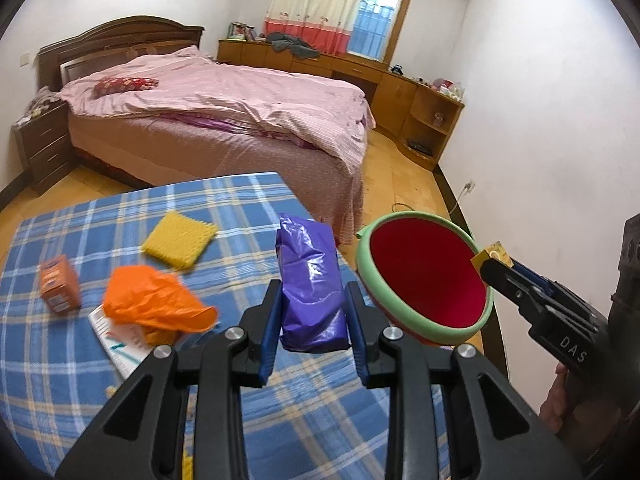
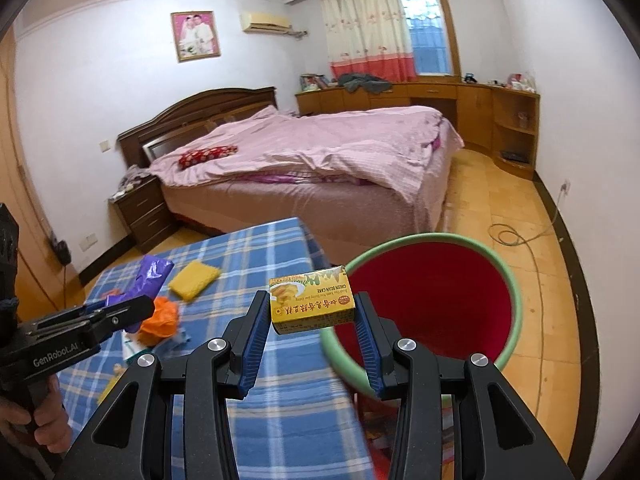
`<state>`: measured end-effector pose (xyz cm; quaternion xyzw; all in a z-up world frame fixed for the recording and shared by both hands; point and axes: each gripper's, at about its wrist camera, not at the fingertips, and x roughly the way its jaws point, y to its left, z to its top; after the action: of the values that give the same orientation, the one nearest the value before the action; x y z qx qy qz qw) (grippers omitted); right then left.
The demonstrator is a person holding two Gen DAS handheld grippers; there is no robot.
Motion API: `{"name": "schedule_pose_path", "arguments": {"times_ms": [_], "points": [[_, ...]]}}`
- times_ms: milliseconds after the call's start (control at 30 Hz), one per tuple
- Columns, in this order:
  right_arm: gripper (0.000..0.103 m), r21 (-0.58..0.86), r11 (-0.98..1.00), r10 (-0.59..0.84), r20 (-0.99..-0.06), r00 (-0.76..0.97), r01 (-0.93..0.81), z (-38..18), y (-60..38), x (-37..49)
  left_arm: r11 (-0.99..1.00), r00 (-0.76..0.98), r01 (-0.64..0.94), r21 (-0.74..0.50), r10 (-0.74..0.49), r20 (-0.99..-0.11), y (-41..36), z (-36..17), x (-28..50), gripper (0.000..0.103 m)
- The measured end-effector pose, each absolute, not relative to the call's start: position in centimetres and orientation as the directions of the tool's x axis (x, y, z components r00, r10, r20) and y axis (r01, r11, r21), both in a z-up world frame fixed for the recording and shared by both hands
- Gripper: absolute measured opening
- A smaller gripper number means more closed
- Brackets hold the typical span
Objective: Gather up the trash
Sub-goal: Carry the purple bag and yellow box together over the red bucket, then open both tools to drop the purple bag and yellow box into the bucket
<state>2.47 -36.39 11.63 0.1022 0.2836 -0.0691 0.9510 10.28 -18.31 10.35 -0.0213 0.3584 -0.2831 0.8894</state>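
Both grippers are loaded, so the drop is what matters. The right gripper [image 2: 311, 312] is clamped on the yellow green bean cake box [image 2: 311, 305], pads on its 2 short ends, long axis across the jaws, held in the air at the near-left rim of the red bin [image 2: 516, 304]. The bin mouth lies right of and beyond the box, so the box is not over the opening yet, only overlapping the green rim. The left gripper [image 1: 312, 312] is clenched on the purple bag [image 1: 312, 284], long axis running out along the fingers, past the tips. From the left view the bin [image 1: 364, 264] sits to the right of the bag, just beside it. The right gripper [image 1: 490, 264] is nearer to the bin, already at its rim, so it likely unloads 1st; the left must cross further right. Still on the blue plaid table [image 1: 224, 208]: orange bag [image 1: 152, 300], yellow sponge [image 1: 180, 240], small orange box [image 1: 60, 288], a paper sheet [image 1: 116, 344] under the orange bag. Risk: the bag's free end could catch the rim.
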Motion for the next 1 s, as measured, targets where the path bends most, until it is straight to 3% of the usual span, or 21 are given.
{"name": "schedule_pose_path", "arguments": {"times_ms": [433,1000], "points": [[0.043,0.161,0.948,-0.14,-0.563,0.815,0.274,9.6,-43.1,2.3,0.776,0.504,0.594,-0.214,-0.566,-0.653,-28.3,8.1,11.6,0.031],[0.043,0.183,0.924,-0.149,-0.635,0.758,0.335,4.7,-49.7,3.1,0.766,0.405,0.6,-0.23,-0.539,-0.739,-36.0,2.7,13.3,0.031]]}}
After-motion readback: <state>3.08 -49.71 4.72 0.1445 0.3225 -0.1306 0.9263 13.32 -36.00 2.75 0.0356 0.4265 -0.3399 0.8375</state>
